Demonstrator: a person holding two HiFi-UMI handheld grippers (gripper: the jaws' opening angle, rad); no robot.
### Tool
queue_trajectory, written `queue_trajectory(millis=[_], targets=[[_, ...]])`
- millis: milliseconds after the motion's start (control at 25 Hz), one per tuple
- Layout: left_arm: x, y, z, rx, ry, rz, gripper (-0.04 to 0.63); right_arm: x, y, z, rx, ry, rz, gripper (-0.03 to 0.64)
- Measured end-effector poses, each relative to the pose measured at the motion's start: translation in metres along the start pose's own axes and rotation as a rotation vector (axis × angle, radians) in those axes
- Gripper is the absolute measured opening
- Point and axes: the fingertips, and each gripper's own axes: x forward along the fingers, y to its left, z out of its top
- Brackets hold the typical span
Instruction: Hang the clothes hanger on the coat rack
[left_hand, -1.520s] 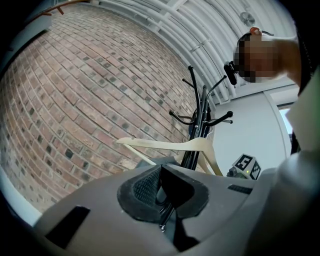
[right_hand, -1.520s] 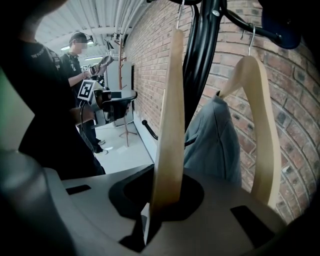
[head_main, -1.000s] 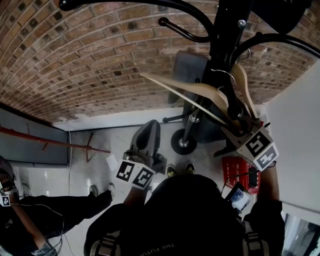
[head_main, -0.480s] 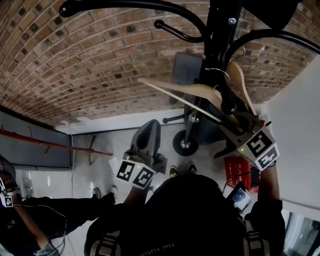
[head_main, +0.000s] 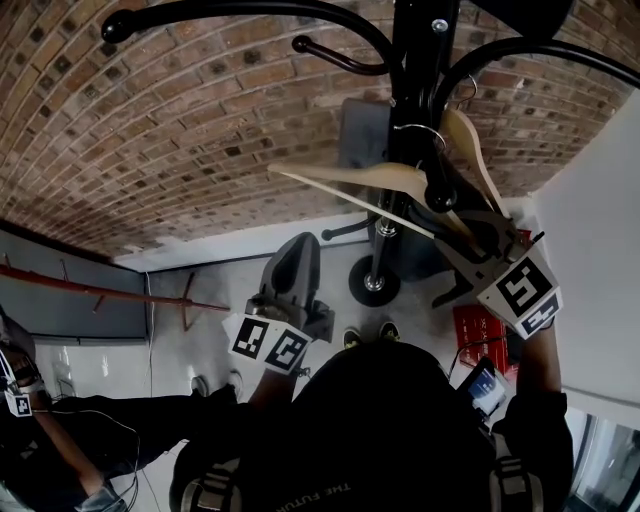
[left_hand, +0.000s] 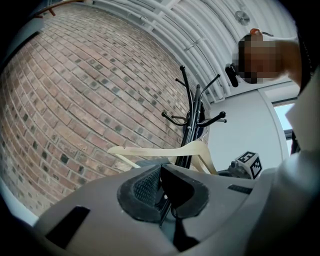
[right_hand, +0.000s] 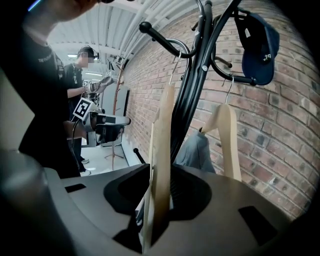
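Note:
The black coat rack (head_main: 420, 60) rises ahead, also seen in the right gripper view (right_hand: 192, 90). A pale wooden hanger (head_main: 350, 175) hangs with its wire hook over a rack arm. My right gripper (head_main: 470, 240) is at the hanger's right end. Its jaws are opening, and the wooden arm (right_hand: 162, 145) stands between them with a gap on each side. My left gripper (head_main: 292, 265) is held lower at the left, shut and empty. From the left gripper view, the hanger (left_hand: 165, 150) shows beyond the closed jaws.
A second wooden hanger (right_hand: 227, 135) and a dark blue cap (right_hand: 257, 47) hang on other rack arms. A brick wall (head_main: 150, 130) stands behind. A grey chair (head_main: 365, 130) is by the rack's base, a white panel (head_main: 590, 270) at the right, and another person (right_hand: 75, 100) farther off.
The right gripper's jaws have spread apart off the hanger's arm, and the gripper has risen slightly. The hanger stays on the rack. The left gripper has kept still.

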Motion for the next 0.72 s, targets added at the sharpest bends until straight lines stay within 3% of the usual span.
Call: queue_trajectory(millis=[720], targets=[[0.011,-0.010,-0.002,0.001,0.009,-0.031,0.020,-0.038,-0.010,0.033,-0.009,-0.140,-0.075,0.115]])
